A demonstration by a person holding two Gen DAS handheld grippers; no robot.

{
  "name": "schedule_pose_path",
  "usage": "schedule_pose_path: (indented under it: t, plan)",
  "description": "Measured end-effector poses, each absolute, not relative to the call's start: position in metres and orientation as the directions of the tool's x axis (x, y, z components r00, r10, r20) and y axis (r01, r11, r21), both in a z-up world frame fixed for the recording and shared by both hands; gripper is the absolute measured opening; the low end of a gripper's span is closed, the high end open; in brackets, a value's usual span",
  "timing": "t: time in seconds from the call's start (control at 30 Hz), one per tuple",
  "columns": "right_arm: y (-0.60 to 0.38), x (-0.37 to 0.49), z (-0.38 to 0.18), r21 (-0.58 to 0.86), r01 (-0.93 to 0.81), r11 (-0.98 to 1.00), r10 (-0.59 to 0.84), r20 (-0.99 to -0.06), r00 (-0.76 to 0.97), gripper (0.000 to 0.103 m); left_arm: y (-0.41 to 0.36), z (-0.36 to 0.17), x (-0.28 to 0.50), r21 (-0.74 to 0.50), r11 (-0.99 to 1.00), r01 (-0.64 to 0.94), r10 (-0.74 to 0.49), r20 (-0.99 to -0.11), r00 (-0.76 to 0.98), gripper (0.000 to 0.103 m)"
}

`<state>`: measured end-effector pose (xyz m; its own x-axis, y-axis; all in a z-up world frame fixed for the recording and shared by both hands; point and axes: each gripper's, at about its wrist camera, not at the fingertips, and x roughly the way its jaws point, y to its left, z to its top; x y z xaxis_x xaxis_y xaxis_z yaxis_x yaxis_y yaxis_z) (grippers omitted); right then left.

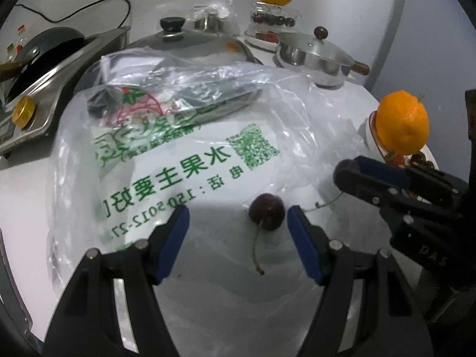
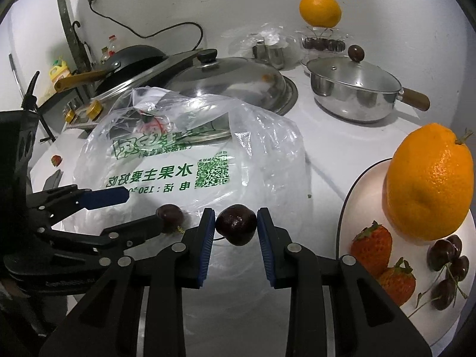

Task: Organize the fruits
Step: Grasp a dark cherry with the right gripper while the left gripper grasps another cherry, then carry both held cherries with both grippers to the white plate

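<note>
A dark cherry (image 1: 267, 211) with a long stem lies on the white counter between the blue pads of my open left gripper (image 1: 238, 218), nearer the right pad. My right gripper (image 2: 236, 221) is shut on a second dark cherry (image 2: 236, 224), held a little above the counter; it also shows in the left wrist view (image 1: 348, 170). A white plate (image 2: 357, 184) at the right holds an orange (image 2: 430, 181), two strawberries (image 2: 372, 244) and several cherries (image 2: 446, 270). My left gripper (image 2: 142, 211) stands left of the right one, around the first cherry (image 2: 170, 214).
A clear plastic fruit bag (image 1: 184, 136) with green print lies just beyond both grippers. Behind it are a big pot lid (image 2: 232, 80), a steel saucepan (image 2: 354, 89), a wok on a stove (image 2: 131, 59), and another orange on a fruit box (image 2: 319, 10). A lone strawberry (image 2: 56, 160) lies far left.
</note>
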<state>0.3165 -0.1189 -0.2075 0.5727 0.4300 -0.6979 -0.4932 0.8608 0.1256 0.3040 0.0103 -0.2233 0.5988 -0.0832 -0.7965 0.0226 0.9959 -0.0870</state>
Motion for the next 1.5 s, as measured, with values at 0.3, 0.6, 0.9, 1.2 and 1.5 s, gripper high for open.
schedule_pose_path:
  t: [0.3,0.6,0.9,1.2,1.5]
  plan:
    - [-0.122,0.318,-0.206,0.144,-0.497,0.856,0.447,-0.689,0.570,0.031,-0.001,-0.229,0.310,-0.067,0.996,0.053,-0.085,-0.796,0.600,0.069]
    - [-0.124,0.313,-0.201,0.135,-0.494,0.859,0.442,-0.682,0.582,0.031,-0.009,-0.230,0.312,-0.110,0.989,0.102,-0.149,-0.791,0.594,0.057]
    - [-0.124,0.308,-0.196,0.119,-0.491,0.863,0.432,-0.679,0.594,0.031,-0.009,-0.232,0.311,-0.124,0.984,0.125,-0.174,-0.790,0.588,0.032]
    - [-0.126,0.300,-0.186,0.107,-0.494,0.863,0.432,-0.663,0.611,0.031,-0.009,-0.221,0.301,-0.122,0.984,0.131,-0.177,-0.775,0.607,0.030]
    - [-0.133,0.285,-0.173,0.096,-0.491,0.866,0.430,-0.642,0.634,0.031,-0.009,-0.205,0.285,-0.118,0.985,0.130,-0.173,-0.754,0.633,0.030]
